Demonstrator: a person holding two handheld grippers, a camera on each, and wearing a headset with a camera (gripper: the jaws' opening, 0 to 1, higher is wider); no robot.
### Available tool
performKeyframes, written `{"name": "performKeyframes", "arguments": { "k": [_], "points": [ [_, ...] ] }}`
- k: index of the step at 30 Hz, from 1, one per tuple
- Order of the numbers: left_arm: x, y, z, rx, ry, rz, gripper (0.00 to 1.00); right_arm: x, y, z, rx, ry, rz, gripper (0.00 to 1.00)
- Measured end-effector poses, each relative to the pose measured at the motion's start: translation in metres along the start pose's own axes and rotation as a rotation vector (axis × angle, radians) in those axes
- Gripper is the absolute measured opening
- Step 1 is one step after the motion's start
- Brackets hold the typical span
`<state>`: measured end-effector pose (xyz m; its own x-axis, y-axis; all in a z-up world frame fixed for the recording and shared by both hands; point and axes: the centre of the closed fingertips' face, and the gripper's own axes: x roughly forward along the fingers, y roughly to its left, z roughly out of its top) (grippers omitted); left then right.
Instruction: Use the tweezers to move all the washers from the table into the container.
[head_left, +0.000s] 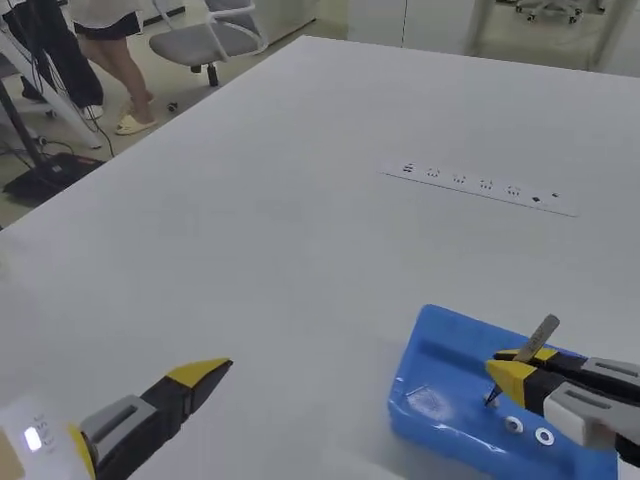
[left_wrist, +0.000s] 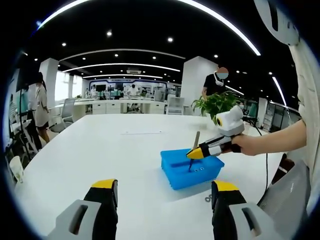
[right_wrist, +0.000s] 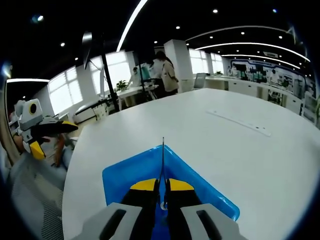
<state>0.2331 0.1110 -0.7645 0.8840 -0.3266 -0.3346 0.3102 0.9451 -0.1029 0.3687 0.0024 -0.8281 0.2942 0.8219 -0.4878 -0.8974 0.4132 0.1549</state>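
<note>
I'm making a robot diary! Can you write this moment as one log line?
right gripper: shut on tweezers, pointing into blue container | washers: two in container | left gripper: open, empty, above table

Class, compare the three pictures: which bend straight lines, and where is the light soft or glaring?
Head view: lines stay straight, light soft and even on the table. Left gripper view: fisheye bows the ceiling light strips into arcs. Right gripper view: same bowing, with bright glare from the windows.
</note>
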Motion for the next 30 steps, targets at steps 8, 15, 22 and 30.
{"name": "performKeyframes", "arguments": {
  "k": [8,15,22,30],
  "points": [
    [0.001,-0.003,-0.001,0.003,0.007,-0.015,0.77,-0.001,0.002,-0.002,-0.003,-0.013,-0.002,0.03],
    [0.001,-0.002,0.0,-0.007,-0.001,-0.015,0.77,-0.009,0.005,0.007,-0.031,-0.06,-0.015,0.04],
    [0.0,0.0,0.002,-0.013,-0.01,-0.004,0.77,-0.027,0.007,0.033,-0.058,-0.122,-0.043,0.04],
    [-0.001,-0.002,0.002,-0.014,-0.006,-0.009,0.77,-0.051,0.021,0.049,-0.051,-0.172,-0.05,0.04]
  ]
}}
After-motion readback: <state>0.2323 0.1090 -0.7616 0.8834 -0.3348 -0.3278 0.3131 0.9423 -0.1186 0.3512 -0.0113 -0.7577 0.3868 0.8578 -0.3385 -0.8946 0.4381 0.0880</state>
